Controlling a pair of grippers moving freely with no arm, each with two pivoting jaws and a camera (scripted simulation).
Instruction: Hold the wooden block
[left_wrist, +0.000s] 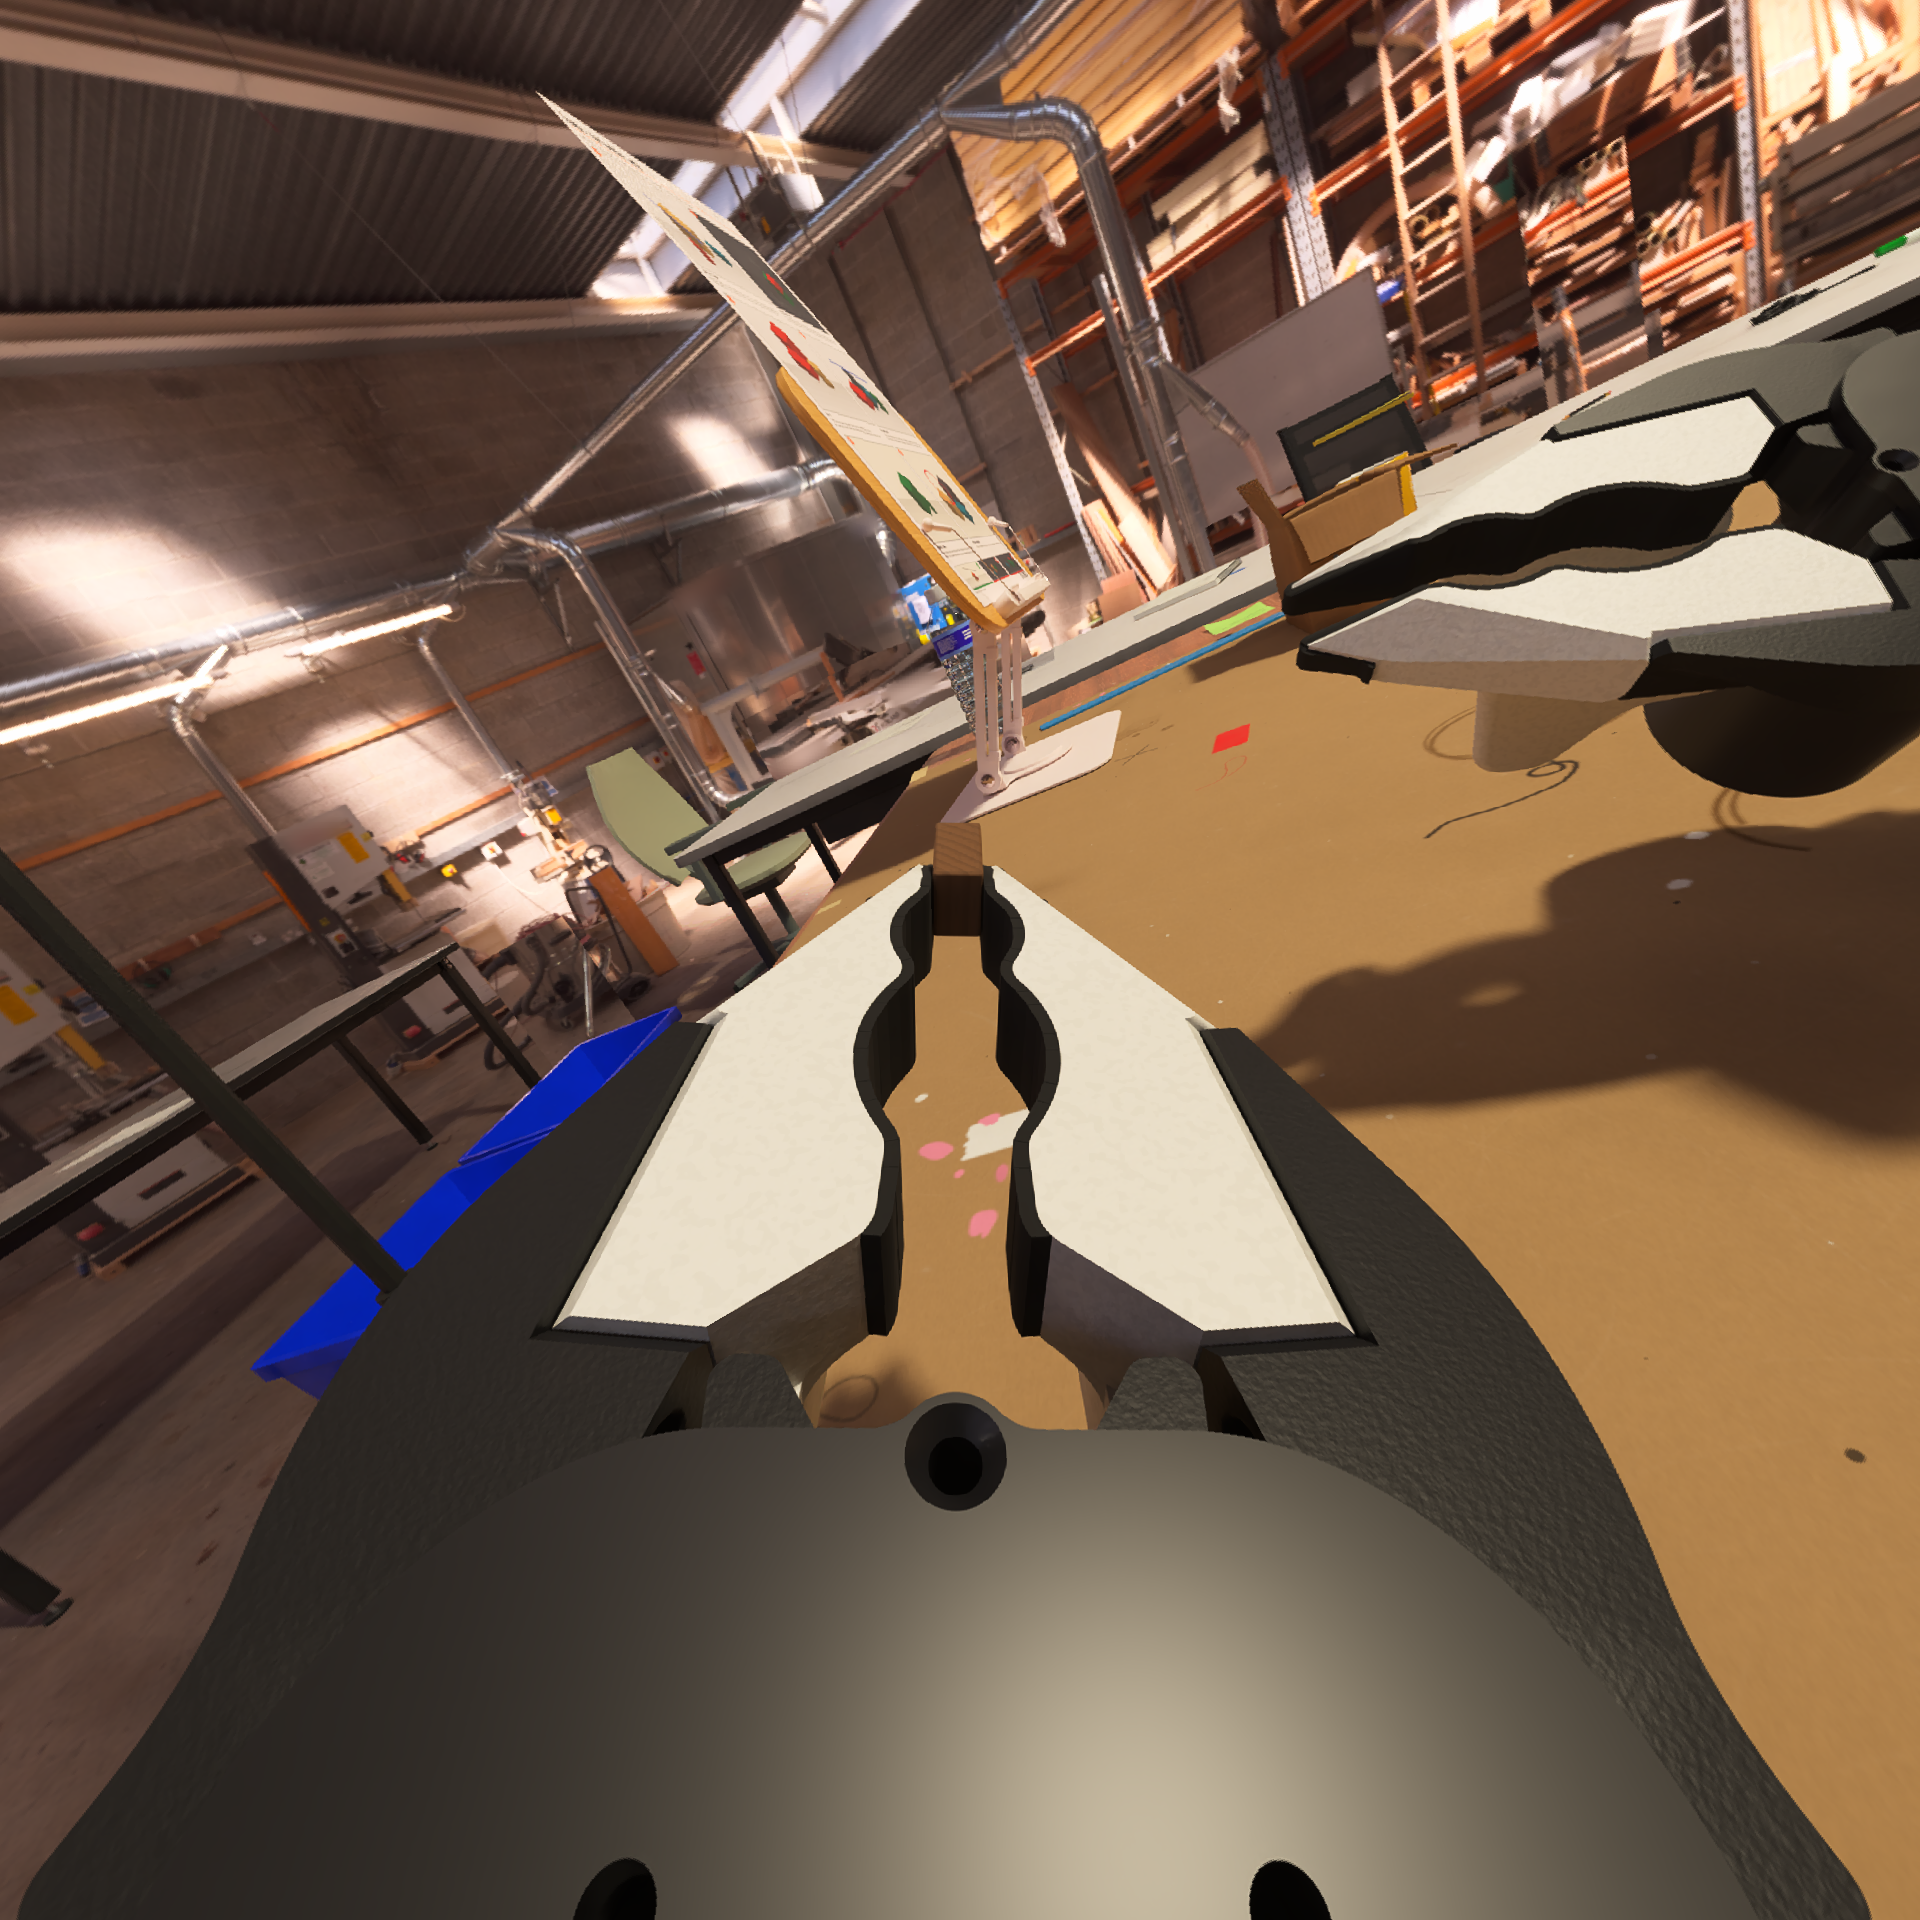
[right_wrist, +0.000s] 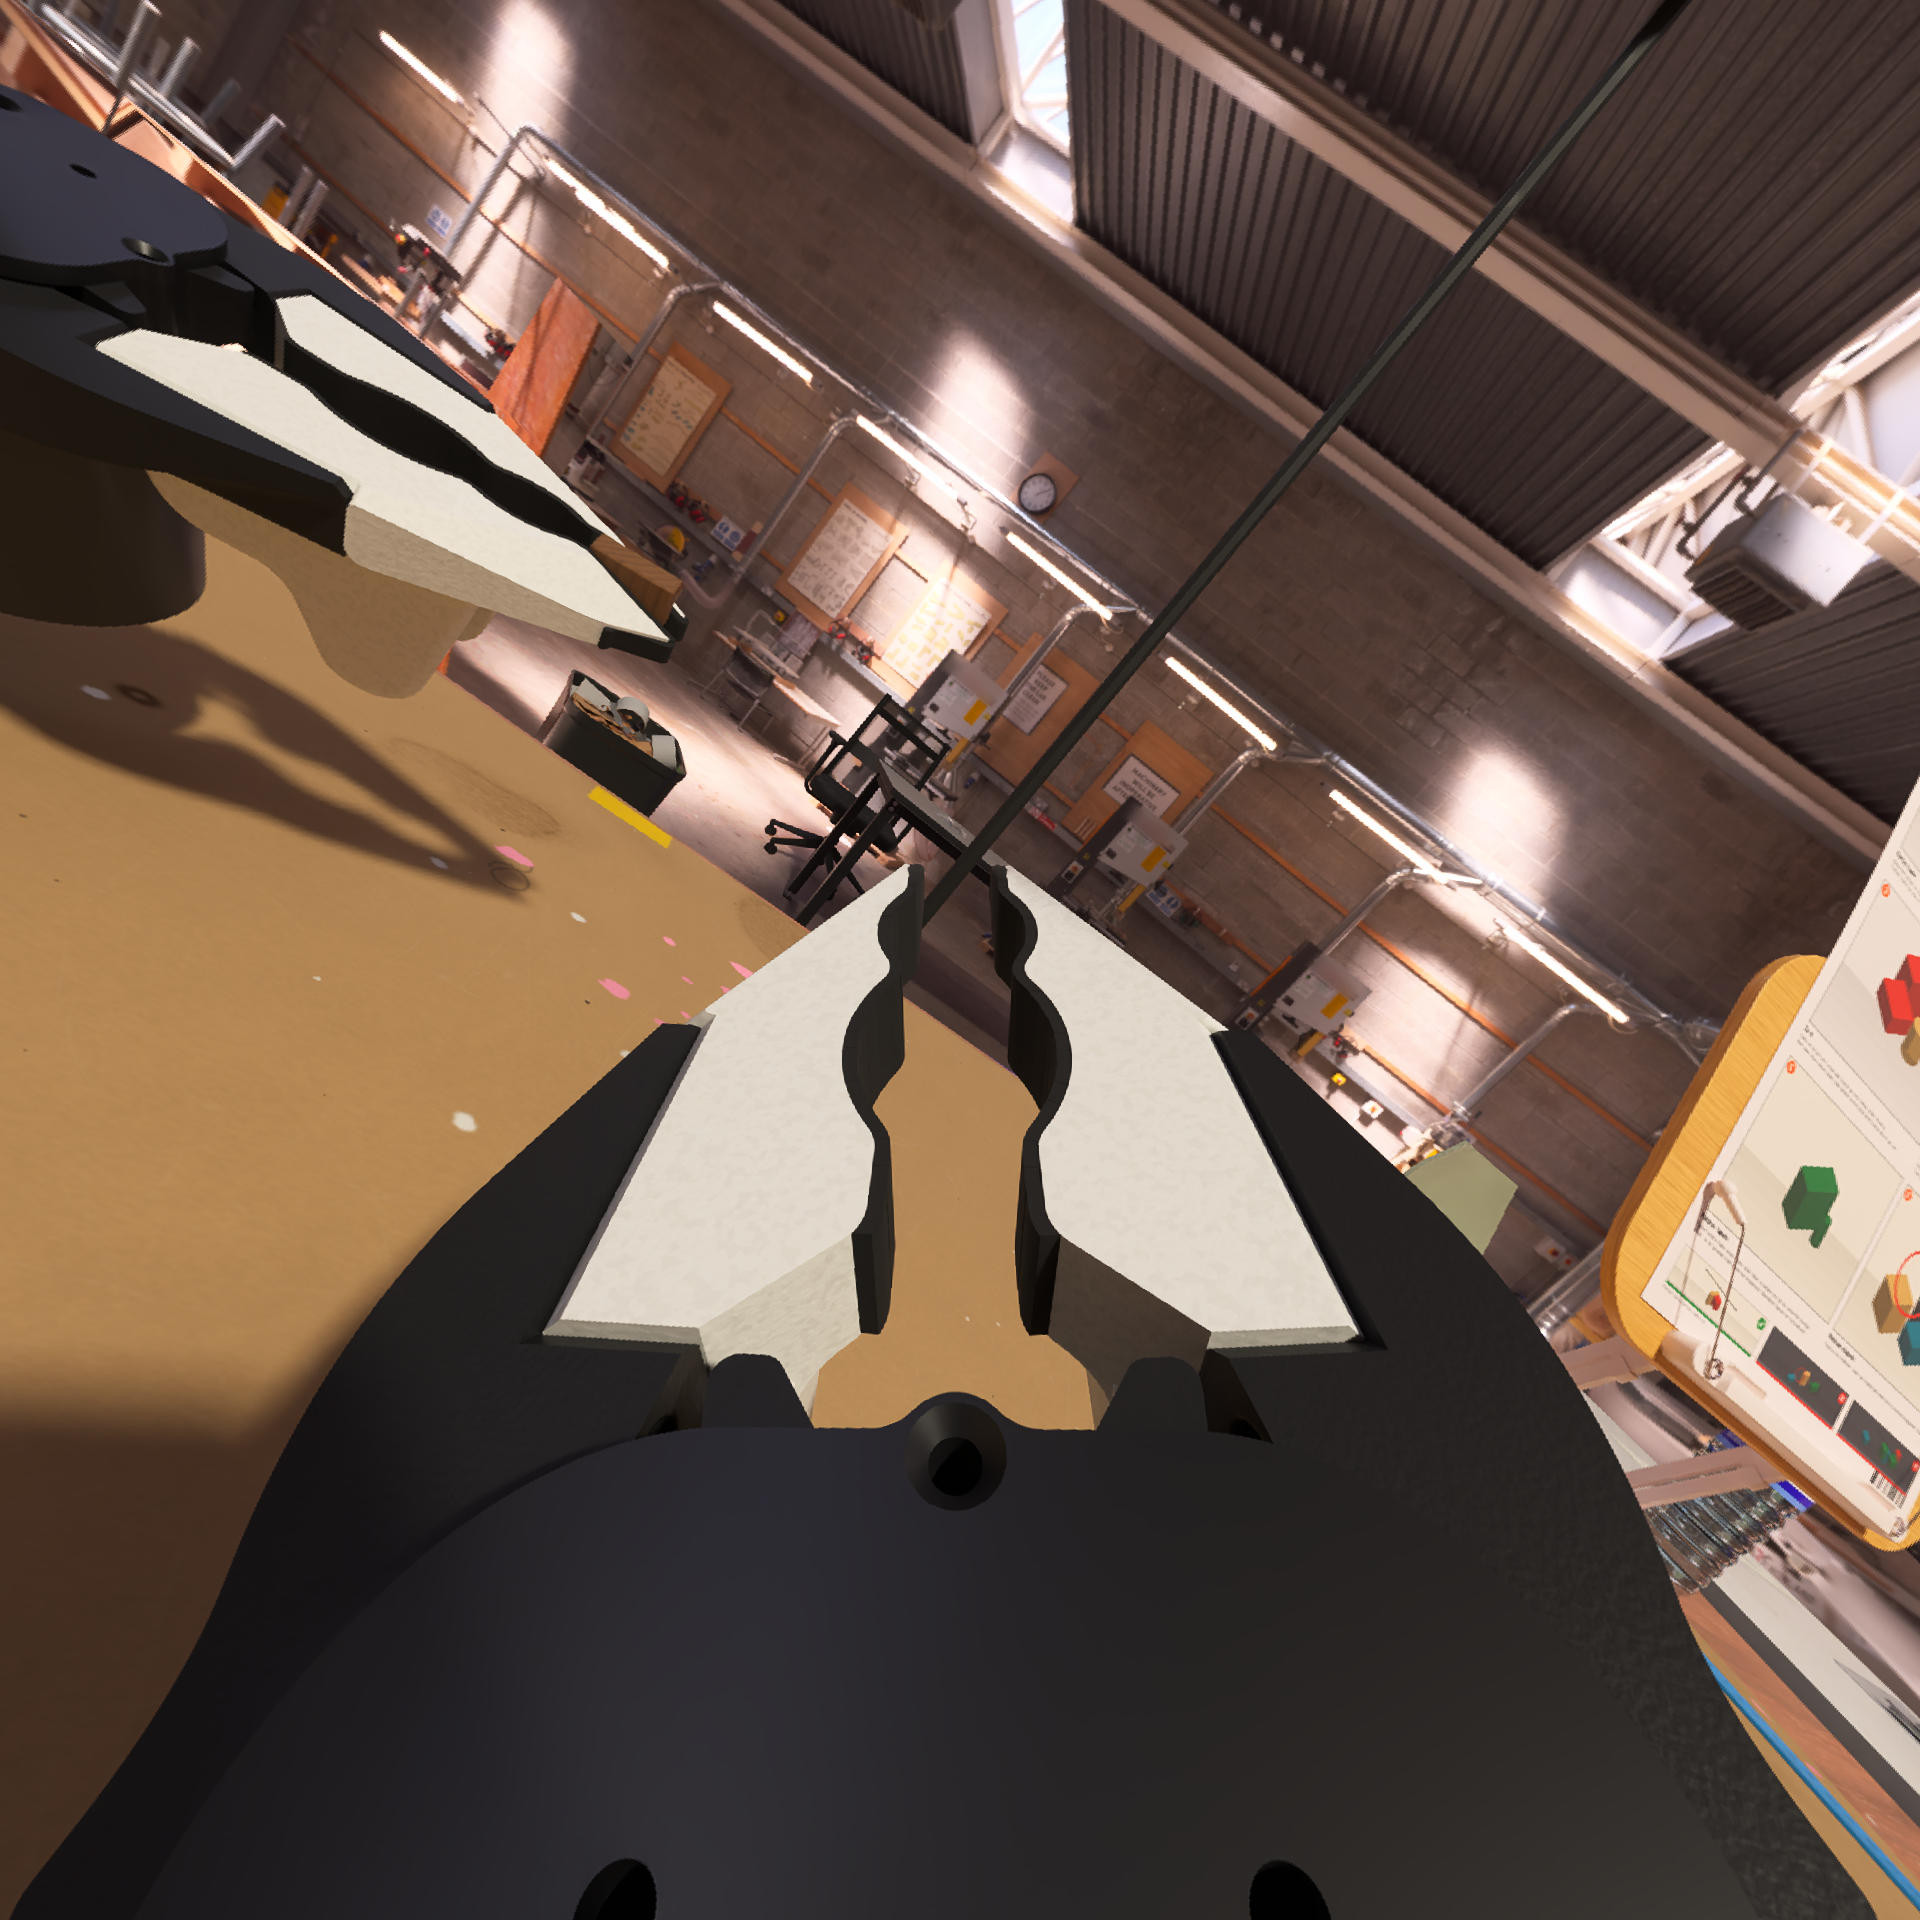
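The wooden block is a small light-brown piece pinched between the fingertips of my left gripper, which is shut on it over the brown tabletop. In the right wrist view the left gripper shows at upper left, with a bit of the block at its tips. My right gripper has its jaws a narrow gap apart with nothing between them. It points past the table edge. It also shows in the left wrist view at upper right, apart from the block.
An instruction board on a white stand stands at the table's far edge; it also shows in the right wrist view. Blue bins hang at the left edge. A cardboard box lies behind. A thin black pole rises beyond the table.
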